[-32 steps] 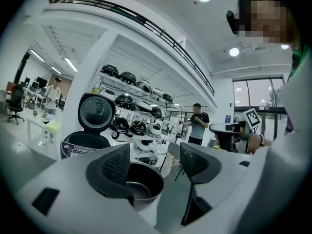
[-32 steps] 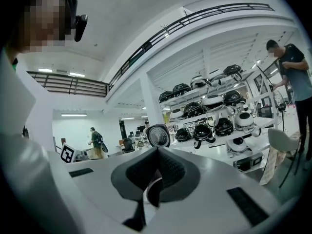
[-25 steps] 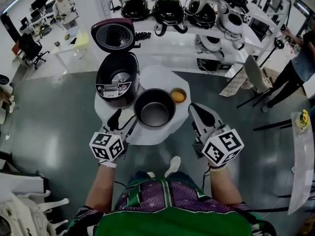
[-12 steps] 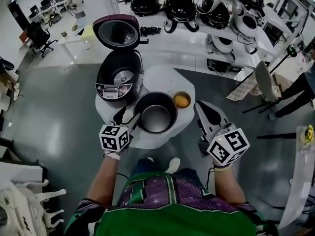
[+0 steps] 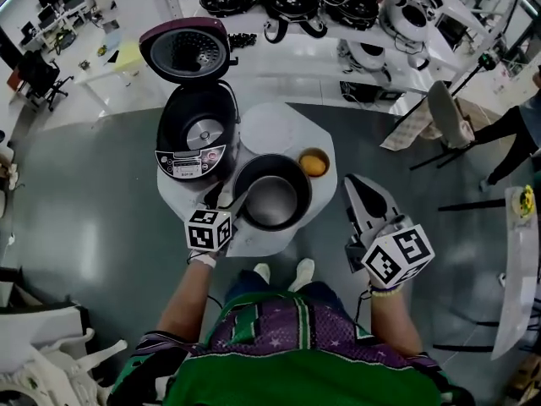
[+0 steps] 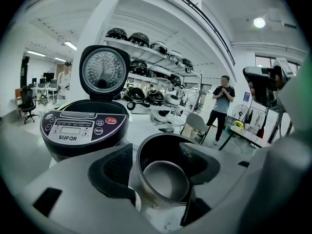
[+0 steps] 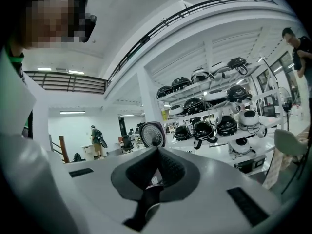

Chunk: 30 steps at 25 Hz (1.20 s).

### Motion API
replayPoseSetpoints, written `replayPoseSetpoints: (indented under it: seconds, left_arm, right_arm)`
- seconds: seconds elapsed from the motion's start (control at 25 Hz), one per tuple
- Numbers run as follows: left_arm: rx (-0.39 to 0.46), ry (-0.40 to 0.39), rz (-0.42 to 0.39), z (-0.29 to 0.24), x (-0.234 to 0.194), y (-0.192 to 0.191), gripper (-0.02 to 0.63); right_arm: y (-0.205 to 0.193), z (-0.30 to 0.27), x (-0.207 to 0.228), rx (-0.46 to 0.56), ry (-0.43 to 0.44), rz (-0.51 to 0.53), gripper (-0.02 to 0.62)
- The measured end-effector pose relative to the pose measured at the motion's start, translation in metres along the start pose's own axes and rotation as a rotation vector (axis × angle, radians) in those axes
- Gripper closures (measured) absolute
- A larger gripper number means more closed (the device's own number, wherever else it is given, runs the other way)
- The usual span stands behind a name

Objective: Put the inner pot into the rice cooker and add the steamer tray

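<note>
Nothing of the task is done yet, judging by how things lie. On the white surface point(image 5: 254, 239) at the centre of the head view, the rice cooker point(image 5: 196, 134) stands with its lid point(image 5: 186, 52) thrown back. Its cavity is empty, and only the bare heating plate shows at the bottom. The inner pot point(image 5: 271, 196) sits on the surface just to the lower right of the cooker, upright and empty. It has yet to be gripped, lifted and lowered into the cooker, and the steamer tray has yet to follow. I cannot pick out a steamer tray with any certainty. A pale round shape lies on the surface above the pot, but whether that is the tray I cannot tell.

The left tool point(image 5: 222, 201) lies at the pot's lower-left rim. In the left gripper view its jaws stand wide apart with the pot point(image 6: 163, 177) between them, low and central, and the cooker point(image 6: 84, 130) is behind at the left. The jaws have not closed, and whether either one touches the pot wall is unclear.

The right tool point(image 5: 356, 184) hangs off the surface to the right of the pot, well apart from it. Its jaws are pressed together on nothing.

A small bowl holding something orange point(image 5: 314, 163) sits at the pot's upper right.
</note>
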State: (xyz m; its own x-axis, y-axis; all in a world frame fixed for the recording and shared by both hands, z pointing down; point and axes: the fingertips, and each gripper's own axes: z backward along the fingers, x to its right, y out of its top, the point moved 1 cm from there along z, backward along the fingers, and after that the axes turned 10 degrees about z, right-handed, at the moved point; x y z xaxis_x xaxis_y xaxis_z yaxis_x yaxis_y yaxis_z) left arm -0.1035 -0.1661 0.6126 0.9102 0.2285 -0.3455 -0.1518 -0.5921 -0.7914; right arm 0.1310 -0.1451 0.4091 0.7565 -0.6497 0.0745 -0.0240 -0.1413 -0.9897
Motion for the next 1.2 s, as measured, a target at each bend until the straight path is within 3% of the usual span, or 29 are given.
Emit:
replayPoseSetpoints:
  seconds: [0.16, 0.4, 1.2]
  left_arm:
    - [-0.051, 0.004, -0.054, -0.016, -0.013, -0.012, 0.293]
    - [-0.135, -0.017, -0.049, -0.041, -0.027, -0.029, 0.293]
    - [-0.266, -0.021, -0.026, -0.086, -0.046, -0.058, 0.324]
  right_arm:
    - [-0.012, 0.005, -0.004, -0.016, -0.063, -0.018, 0.589]
    - [-0.027, 0.021, -0.008, -0.052, -0.161, -0.038, 0.589]
    - [-0.045, 0.049, -0.015, -0.104, -0.281, -0.033, 0.589]
